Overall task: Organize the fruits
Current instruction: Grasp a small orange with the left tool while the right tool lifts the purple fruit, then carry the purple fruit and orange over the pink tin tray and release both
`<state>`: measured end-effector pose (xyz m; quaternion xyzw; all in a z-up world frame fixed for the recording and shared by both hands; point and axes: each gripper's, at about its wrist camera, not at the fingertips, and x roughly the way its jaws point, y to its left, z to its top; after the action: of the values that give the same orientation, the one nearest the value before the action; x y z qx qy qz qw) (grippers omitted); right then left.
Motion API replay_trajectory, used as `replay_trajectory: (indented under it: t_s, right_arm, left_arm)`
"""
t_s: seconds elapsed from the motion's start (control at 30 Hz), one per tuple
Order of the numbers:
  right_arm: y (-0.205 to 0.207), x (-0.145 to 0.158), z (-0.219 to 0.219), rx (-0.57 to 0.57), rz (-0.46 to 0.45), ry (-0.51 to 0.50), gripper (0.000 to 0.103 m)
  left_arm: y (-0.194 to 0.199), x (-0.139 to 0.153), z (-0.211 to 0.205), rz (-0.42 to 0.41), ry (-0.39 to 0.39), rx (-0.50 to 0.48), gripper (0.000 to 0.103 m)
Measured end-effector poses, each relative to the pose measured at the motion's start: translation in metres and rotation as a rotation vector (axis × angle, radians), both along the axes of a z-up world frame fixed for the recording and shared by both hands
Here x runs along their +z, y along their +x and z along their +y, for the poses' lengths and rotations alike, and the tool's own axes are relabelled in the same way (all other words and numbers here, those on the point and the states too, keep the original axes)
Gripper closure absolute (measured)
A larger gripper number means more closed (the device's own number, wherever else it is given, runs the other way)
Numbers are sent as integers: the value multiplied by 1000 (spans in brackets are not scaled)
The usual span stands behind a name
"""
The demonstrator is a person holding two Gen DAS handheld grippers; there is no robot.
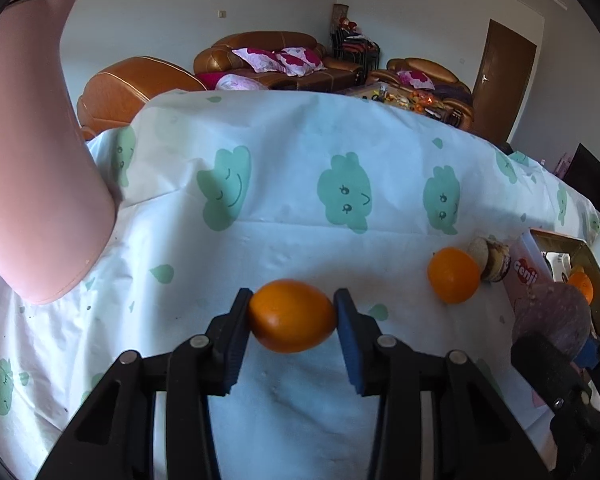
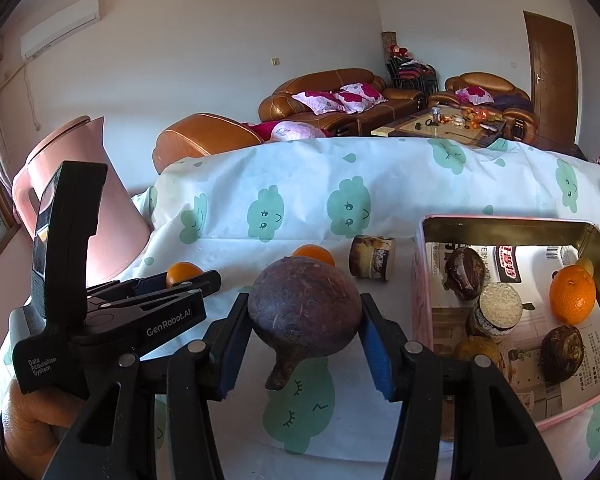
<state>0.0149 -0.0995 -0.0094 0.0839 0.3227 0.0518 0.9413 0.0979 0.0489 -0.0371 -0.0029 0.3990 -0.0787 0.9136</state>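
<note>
My left gripper [image 1: 292, 318] is shut on an orange [image 1: 291, 315] and holds it just above the tablecloth. It also shows in the right wrist view [image 2: 180, 280], left of my right gripper. My right gripper [image 2: 304, 320] is shut on a dark purple-brown round fruit with a stem [image 2: 304, 312], left of the pink tin box [image 2: 420, 280]. That fruit shows at the right of the left wrist view [image 1: 552, 316]. A second orange [image 1: 454, 275] lies loose on the cloth, also in the right wrist view [image 2: 314, 254]. The tin holds an orange [image 2: 572, 294], dark fruits [image 2: 562, 354] and a jar [image 2: 498, 308].
A pink jug [image 1: 32, 184] stands at the left on the cloth-covered table [image 1: 300, 184]. A small brown jar [image 2: 372, 258] lies on its side beside the tin and the loose orange. Sofas and a coffee table stand beyond the table's far edge.
</note>
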Motion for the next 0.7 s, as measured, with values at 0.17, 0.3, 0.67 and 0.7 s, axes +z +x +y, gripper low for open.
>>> replay_trajectory:
  t_s: [0.17, 0.3, 0.67, 0.7]
  right_arm:
    - [-7, 6, 4, -5, -47, -39, 49]
    - [-11, 10, 4, -7, -71, -66, 49]
    - [-27, 17, -16, -31, -108, -97, 49]
    - [-28, 17, -19, -34, -109, -100, 49]
  left_arm:
    - [-17, 17, 7, -132, 5, 53, 60]
    - [-29, 26, 11, -204, -22, 77, 60]
    - [-53, 34, -3, -250, -92, 83, 60]
    - [-56, 34, -6, -251, -97, 78, 60]
